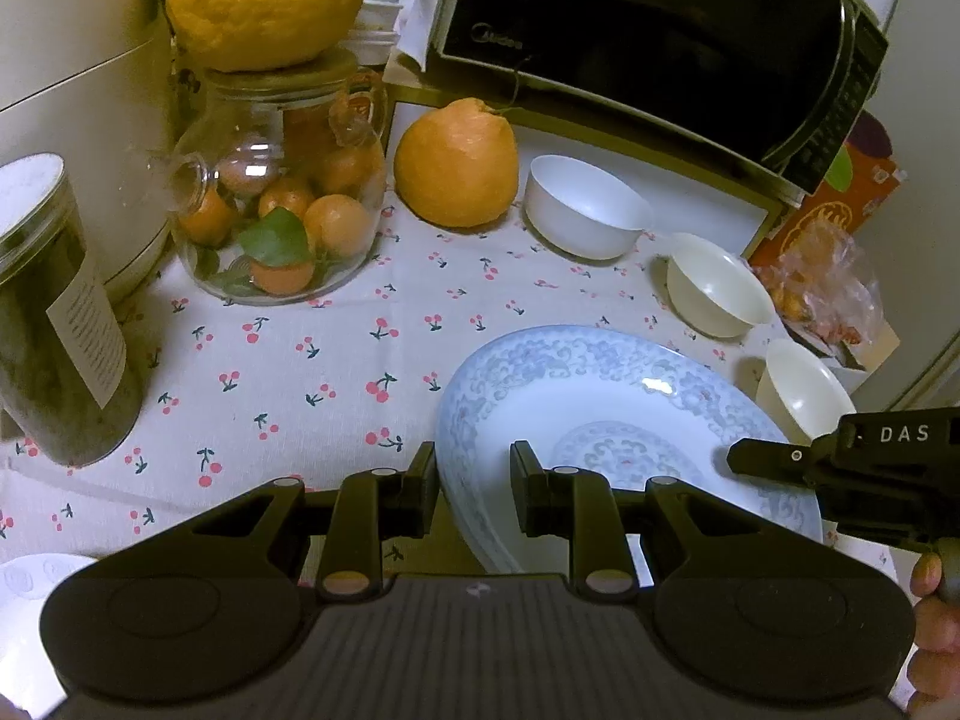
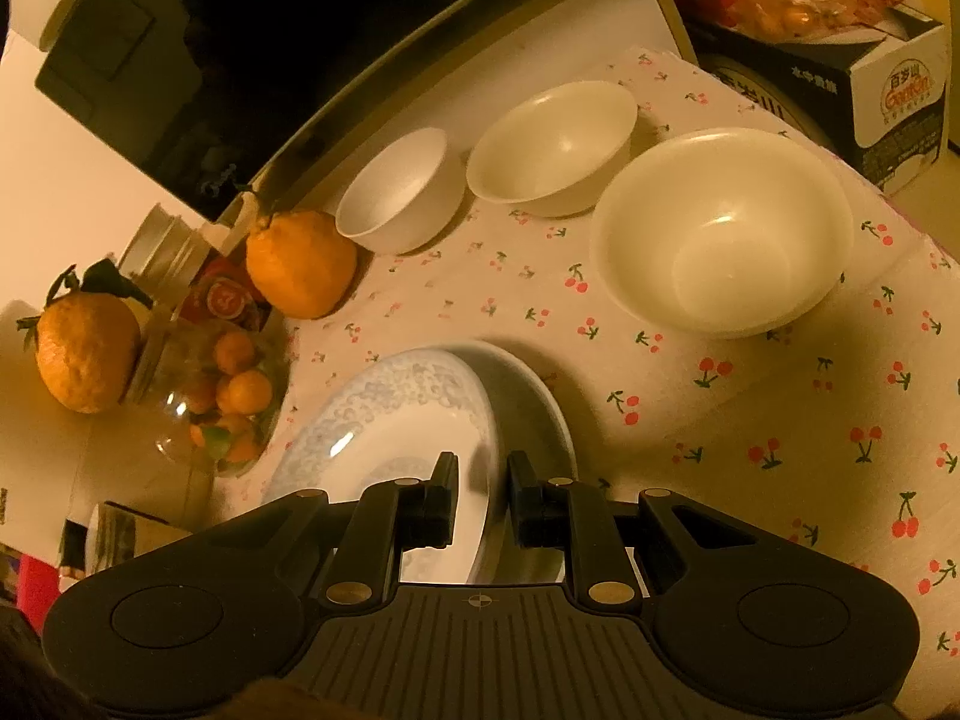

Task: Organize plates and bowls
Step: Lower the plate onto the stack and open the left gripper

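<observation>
Both the left tool (image 1: 474, 483) and right tool (image 2: 480, 495) pinch opposite rims of the blue-patterned plate (image 1: 600, 396), which looks stiff, glazed-slippery, fragile and fairly heavy.

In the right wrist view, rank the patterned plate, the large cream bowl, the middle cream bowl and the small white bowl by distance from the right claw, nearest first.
1. Patterned plate: its rim sits between the right claw fingers.
2. Large cream bowl: up and right.
3. Middle cream bowl: behind it, centre.
4. Small white bowl: by the orange fruit; close to third, hard to call.
</observation>
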A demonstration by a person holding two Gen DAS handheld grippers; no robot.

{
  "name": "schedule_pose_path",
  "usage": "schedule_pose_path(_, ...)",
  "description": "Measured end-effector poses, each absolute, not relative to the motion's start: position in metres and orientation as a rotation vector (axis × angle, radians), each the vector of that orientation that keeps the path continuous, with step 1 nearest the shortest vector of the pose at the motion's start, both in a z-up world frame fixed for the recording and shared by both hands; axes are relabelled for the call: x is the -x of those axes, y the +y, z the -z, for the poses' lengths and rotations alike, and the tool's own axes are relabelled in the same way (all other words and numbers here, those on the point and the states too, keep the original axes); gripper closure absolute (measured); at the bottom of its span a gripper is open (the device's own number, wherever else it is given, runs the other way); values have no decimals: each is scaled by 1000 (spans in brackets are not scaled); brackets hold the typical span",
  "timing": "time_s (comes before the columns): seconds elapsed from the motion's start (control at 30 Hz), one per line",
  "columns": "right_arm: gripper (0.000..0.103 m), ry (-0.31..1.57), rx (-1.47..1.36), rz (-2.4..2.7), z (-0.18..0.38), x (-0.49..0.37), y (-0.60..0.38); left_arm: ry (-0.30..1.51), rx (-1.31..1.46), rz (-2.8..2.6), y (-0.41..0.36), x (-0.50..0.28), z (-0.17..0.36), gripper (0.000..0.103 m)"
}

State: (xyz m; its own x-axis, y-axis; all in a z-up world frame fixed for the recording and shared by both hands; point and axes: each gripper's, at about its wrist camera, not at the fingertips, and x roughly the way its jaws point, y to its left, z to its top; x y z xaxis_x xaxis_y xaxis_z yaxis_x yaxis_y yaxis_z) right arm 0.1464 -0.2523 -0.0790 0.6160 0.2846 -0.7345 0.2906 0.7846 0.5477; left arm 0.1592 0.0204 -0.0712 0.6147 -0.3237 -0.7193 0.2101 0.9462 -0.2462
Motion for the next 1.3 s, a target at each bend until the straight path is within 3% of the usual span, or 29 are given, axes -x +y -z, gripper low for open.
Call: schedule_pose_path(1.3,83,944,-625,20,79,-148,-256,873,4,290,5,-161,84,87)
